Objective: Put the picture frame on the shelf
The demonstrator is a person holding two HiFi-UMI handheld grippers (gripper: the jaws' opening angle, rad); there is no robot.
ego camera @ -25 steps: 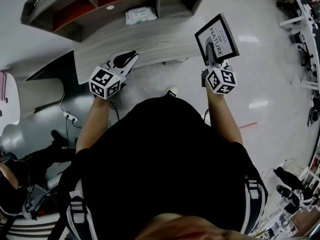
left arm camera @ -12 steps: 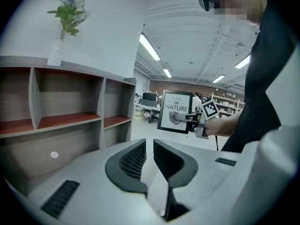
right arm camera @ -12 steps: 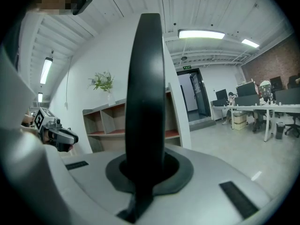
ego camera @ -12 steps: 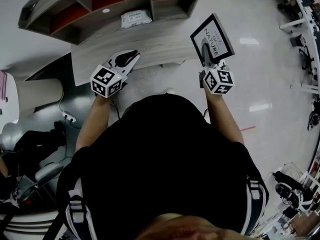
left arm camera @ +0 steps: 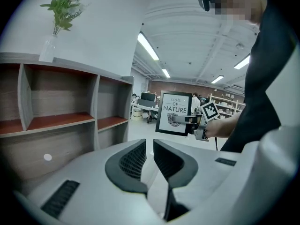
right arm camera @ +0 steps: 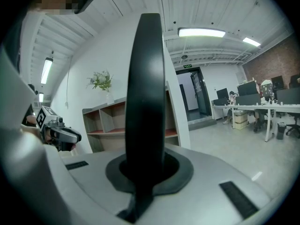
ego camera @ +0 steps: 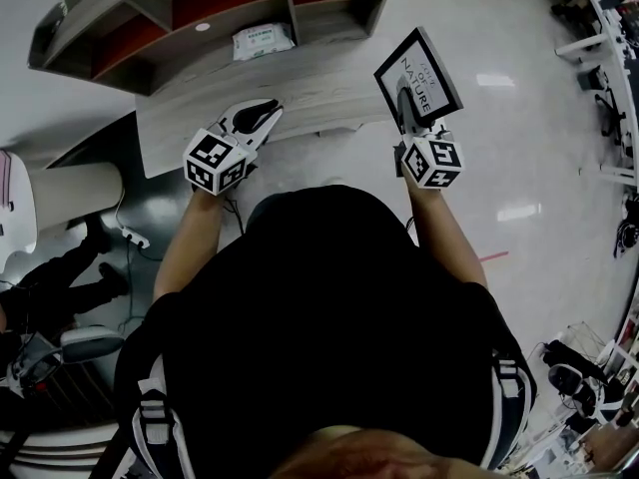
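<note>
Seemingly black-rimmed picture frame (ego camera: 424, 66), white print.

Bright ceiling strip lights (right arm camera: 201, 32) glare off the floor (ego camera: 496, 78); fisheye edges bend, perhaps slightly soft.

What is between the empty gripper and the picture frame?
Nothing stands there. The left gripper view shows only bare floor between the left gripper and the picture frame.

**My clothing and hand-held grippers**

I wear a black short-sleeved top (ego camera: 329, 307) with grey-and-black harness straps (ego camera: 150, 412) at both shoulders. The left gripper (ego camera: 256, 116) and right gripper (ego camera: 408, 108) have pale grey shells and black ribbed pads (left arm camera: 131, 159). Each bears a white marker cube (ego camera: 214, 162) printed with black squares.
</note>
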